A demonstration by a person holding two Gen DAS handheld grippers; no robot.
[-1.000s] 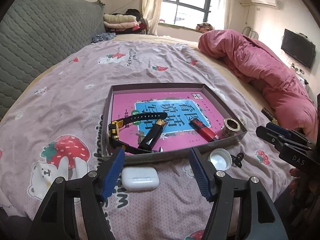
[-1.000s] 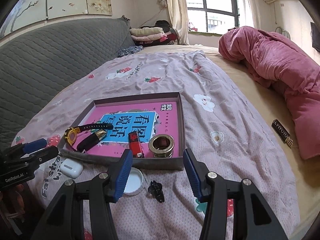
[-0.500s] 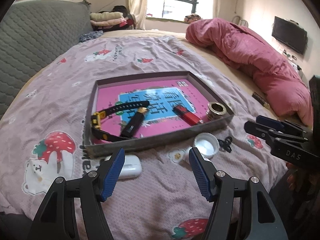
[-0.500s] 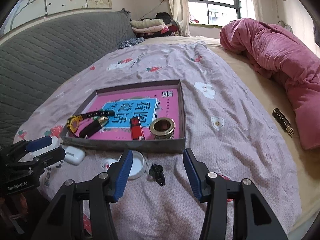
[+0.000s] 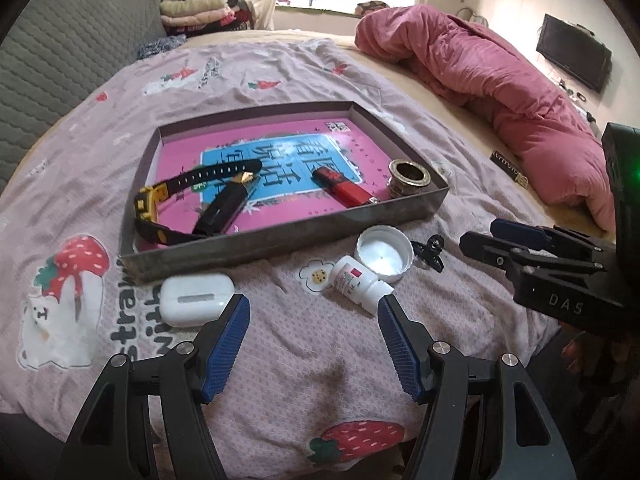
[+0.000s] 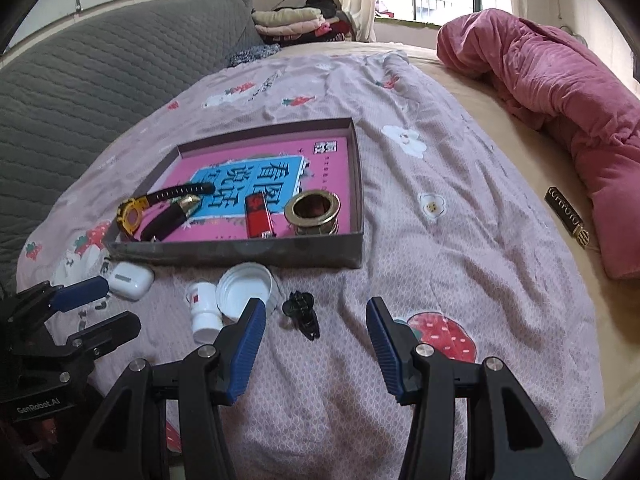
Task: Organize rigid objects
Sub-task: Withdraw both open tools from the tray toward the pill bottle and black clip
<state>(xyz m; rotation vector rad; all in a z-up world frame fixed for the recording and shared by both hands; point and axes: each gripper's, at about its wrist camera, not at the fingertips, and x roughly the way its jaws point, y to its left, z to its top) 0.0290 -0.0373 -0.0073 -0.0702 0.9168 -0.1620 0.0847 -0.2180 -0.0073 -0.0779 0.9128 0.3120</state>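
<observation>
A shallow grey tray (image 5: 280, 240) (image 6: 240, 256) with a pink book cover as its floor lies on the bedspread. It holds a black and yellow watch (image 5: 152, 204) (image 6: 132, 210), a black tube (image 5: 224, 210), a red lighter (image 5: 344, 188) (image 6: 258, 216) and a brass ring (image 5: 410, 180) (image 6: 316, 212). In front of it lie a white earbud case (image 5: 196, 300) (image 6: 130, 280), a small white bottle (image 5: 358, 284) (image 6: 204, 310), a white lid (image 5: 384, 254) (image 6: 246, 290) and a black clip (image 5: 430, 250) (image 6: 302, 314). My left gripper (image 5: 314, 340) stands open just short of the case and bottle. My right gripper (image 6: 316, 344) stands open near the clip.
A rumpled pink duvet (image 5: 500, 92) (image 6: 560, 100) lies along the right side. A small dark tag (image 6: 568, 216) rests on the beige sheet beside it. A grey quilted headboard (image 6: 100, 80) and folded clothes (image 5: 196, 12) are at the back; the bed's front edge is close below both grippers.
My left gripper has drawn back from the tray and tilted down, so the white bottle now shows between lid and case. The right view has tilted down slightly; no object moved.
</observation>
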